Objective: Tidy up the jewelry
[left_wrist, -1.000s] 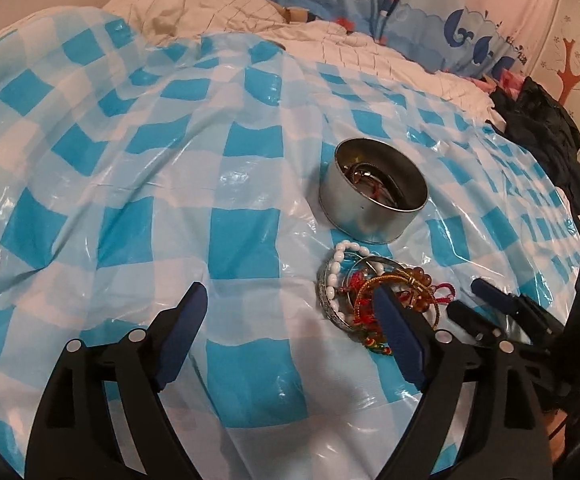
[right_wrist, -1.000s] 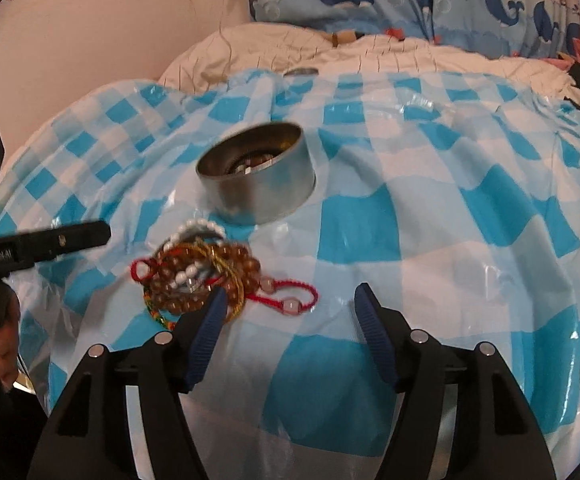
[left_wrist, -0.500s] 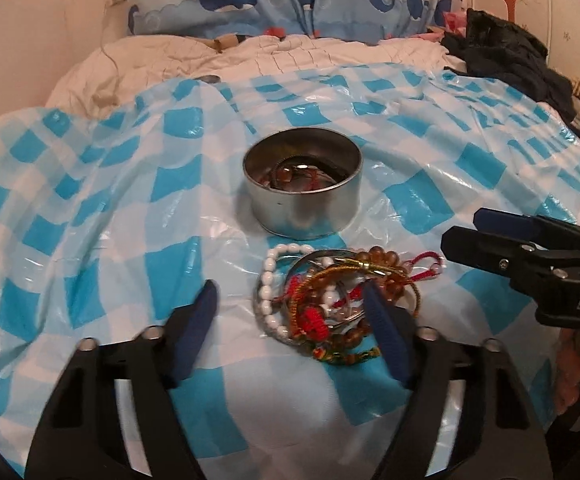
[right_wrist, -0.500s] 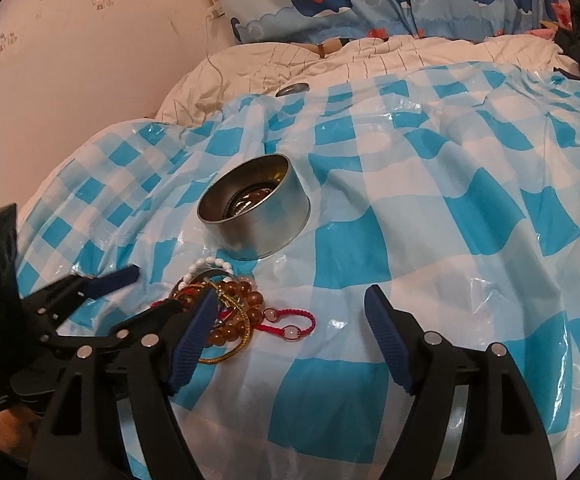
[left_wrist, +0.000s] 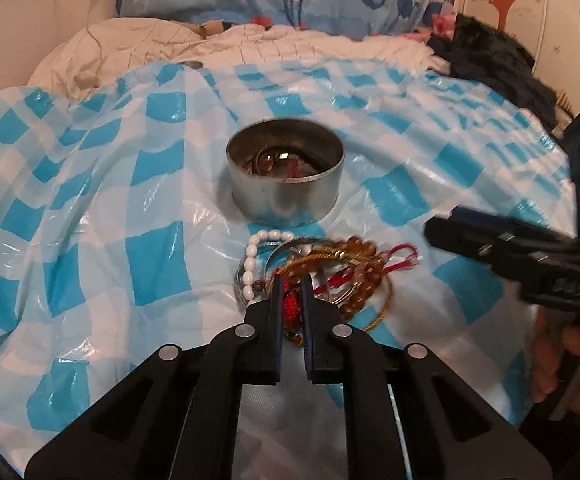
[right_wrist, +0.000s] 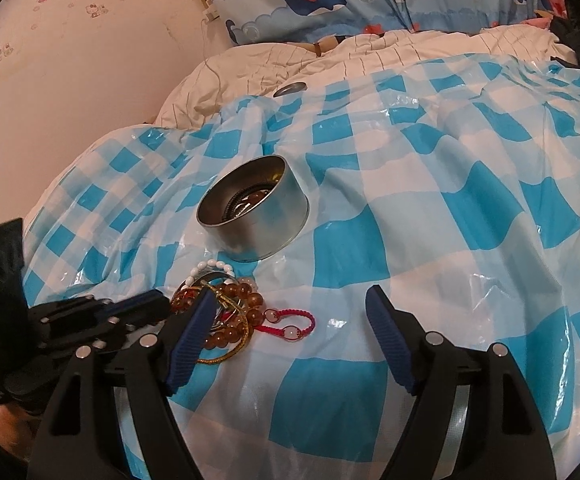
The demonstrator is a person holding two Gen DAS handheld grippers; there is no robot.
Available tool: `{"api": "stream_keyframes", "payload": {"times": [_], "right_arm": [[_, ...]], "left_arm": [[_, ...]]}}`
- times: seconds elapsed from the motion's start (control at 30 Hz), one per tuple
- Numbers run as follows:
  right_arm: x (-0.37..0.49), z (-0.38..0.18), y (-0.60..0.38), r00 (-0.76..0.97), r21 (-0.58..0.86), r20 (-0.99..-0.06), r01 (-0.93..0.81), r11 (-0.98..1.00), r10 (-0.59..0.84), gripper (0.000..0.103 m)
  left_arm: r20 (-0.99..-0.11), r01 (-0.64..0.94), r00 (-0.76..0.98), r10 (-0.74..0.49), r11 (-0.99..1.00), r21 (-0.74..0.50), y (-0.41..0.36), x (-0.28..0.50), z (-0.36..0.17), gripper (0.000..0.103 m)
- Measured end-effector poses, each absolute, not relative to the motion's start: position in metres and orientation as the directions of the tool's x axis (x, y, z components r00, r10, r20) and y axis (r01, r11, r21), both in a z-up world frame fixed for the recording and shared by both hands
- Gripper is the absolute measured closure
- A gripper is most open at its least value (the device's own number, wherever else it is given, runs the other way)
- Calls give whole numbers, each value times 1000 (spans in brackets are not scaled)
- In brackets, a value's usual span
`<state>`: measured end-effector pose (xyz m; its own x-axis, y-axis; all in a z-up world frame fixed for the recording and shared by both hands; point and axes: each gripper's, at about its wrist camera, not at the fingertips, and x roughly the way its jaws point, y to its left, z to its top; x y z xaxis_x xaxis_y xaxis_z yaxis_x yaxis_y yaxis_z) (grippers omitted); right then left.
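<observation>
Left claw (left_wrist: 291,286) has closed since a second ago, now pinching a red bracelet (left_wrist: 290,305) at the near edge of the jewelry heap (left_wrist: 322,270). Heap lies just in front of the metal tin (left_wrist: 286,196) on the checked sheet (left_wrist: 150,264) over the bed. Right claw (right_wrist: 290,312) stands wide open, empty, beside the heap; bare sheet to its right. Claw lettering blurred, possibly "DAS".

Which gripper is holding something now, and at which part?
The left gripper is shut on a red knotted bracelet in the jewelry pile, at its near edge. The right gripper holds nothing.
</observation>
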<state>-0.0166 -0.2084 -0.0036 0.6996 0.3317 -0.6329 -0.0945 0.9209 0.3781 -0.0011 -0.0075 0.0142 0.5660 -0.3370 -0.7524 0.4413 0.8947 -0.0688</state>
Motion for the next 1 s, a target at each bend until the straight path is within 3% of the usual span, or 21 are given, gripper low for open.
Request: {"api": "stream_keyframes", "payload": {"times": [0.1,0.27,0.3,0.33,0.4,0.5,0.63,0.77,0.9,0.97,1.0], "right_arm": [[-16,-4,-208,696,381,-635,-96,919,336,29],[-16,-5,-207,692,381,-638,-97,920,337,29],[-16,-6,-207,691,382,-638,-97,919,338,29],[-16,-6,-207,690,383,-638,-98,918,340,29],[-15,-7,-205,686,382,-641,-104,918,344,29],[-15,-7,-202,684,378,-642,-110,919,346,29],[-16,-7,-201,685,381,-642,-105,919,344,29],[-15,-8,-201,680,377,-645,-112,919,348,29],[-14,-9,-201,675,375,-651,-111,921,346,29],[-14,-9,-202,676,374,-651,-110,921,345,29],[-14,-9,-202,677,375,-650,-109,921,345,29]], "left_arm": [[-743,434,574,-345,897,-81,-3,1,19,95],[-759,420,570,-315,905,-60,-8,7,10,62],[-762,424,568,-312,904,-55,-9,7,9,49],[-762,424,572,-303,905,-41,-11,7,7,43],[-757,424,582,-295,905,-27,-13,7,5,44],[-771,440,556,-310,897,-43,-14,9,5,103],[-724,461,541,-428,871,-170,-2,6,26,103],[-660,435,585,-471,869,-235,19,6,47,103],[-699,399,546,-461,877,-267,27,17,35,101],[-736,399,510,-445,881,-255,20,18,24,89],[-747,407,499,-439,880,-245,16,16,21,71]]}}
